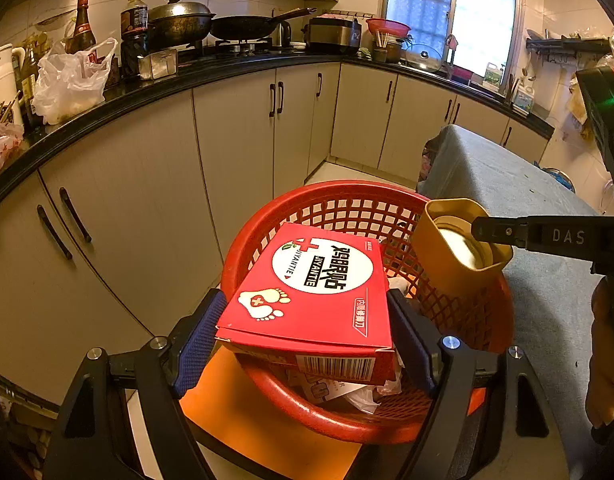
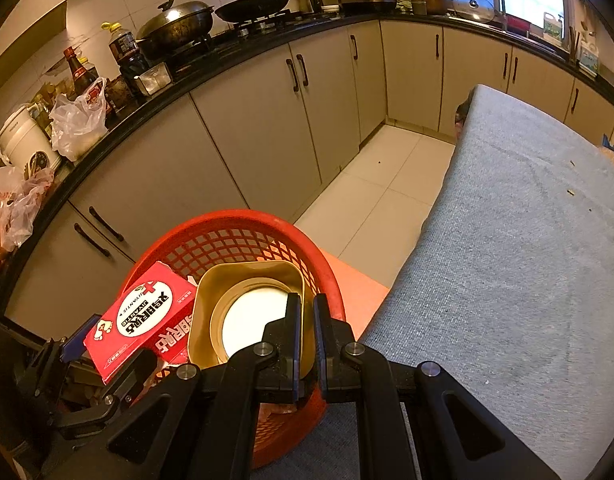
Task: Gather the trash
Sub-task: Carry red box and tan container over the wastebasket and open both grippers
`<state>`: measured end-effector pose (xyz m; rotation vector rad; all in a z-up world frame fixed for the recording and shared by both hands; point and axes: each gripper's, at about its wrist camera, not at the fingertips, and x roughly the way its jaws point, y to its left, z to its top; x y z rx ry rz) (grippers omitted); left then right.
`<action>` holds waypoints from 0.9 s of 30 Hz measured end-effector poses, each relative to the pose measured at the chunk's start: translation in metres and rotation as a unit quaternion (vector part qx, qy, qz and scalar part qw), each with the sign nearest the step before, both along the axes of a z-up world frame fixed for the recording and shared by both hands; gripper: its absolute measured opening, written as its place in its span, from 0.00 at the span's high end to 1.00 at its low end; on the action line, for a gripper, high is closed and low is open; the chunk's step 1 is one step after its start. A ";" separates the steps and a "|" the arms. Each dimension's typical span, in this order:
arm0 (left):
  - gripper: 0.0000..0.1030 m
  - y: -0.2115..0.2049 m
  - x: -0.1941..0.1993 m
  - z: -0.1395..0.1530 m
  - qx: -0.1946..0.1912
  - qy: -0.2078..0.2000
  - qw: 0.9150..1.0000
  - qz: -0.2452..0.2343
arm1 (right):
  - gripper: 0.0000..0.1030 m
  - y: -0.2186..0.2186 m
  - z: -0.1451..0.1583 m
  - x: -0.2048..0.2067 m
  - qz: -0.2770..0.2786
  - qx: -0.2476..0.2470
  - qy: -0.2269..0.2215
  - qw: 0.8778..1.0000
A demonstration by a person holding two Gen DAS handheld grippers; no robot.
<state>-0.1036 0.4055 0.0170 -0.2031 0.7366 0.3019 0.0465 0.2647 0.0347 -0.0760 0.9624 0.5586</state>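
Note:
A red mesh basket (image 1: pixel 347 190) (image 2: pixel 227 216) stands on an orange surface beside the table. My left gripper (image 1: pixel 307 300) is shut on a red cardboard box (image 1: pixel 315 280) (image 2: pixel 143 316), its blue pads pressing both sides. The box hangs tilted over the basket's near half. My right gripper (image 2: pixel 307 300) (image 1: pixel 483 232) is shut on the side wall of a gold tin (image 2: pixel 247 280) (image 1: pixel 447 264), which hangs open-mouthed at the basket's rim. Crumpled white paper and plastic (image 1: pixel 363 396) lie inside the basket, partly hidden by the box.
A table under a grey cloth (image 2: pixel 527 260) runs along the right of the basket. Beige cabinets (image 1: pixel 235 140) under a black counter (image 1: pixel 147 92) curve round the left and back, with woks, bottles and plastic bags on top. Pale floor tiles (image 2: pixel 387 184) lie between.

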 end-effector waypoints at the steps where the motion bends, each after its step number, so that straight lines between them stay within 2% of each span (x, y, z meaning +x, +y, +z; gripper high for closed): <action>1: 0.23 0.000 0.000 0.001 0.000 0.000 1.000 0.000 | 0.93 0.000 -0.001 0.000 -0.001 0.000 0.001 1.000; 19: 0.23 0.001 0.000 0.000 -0.001 0.000 1.000 -0.001 | 0.87 -0.002 -0.001 0.000 0.002 0.009 0.010 1.000; 27: 0.22 -0.002 0.002 0.004 0.003 -0.011 1.000 -0.003 | 0.87 -0.013 0.016 -0.007 -0.004 0.027 -0.003 1.000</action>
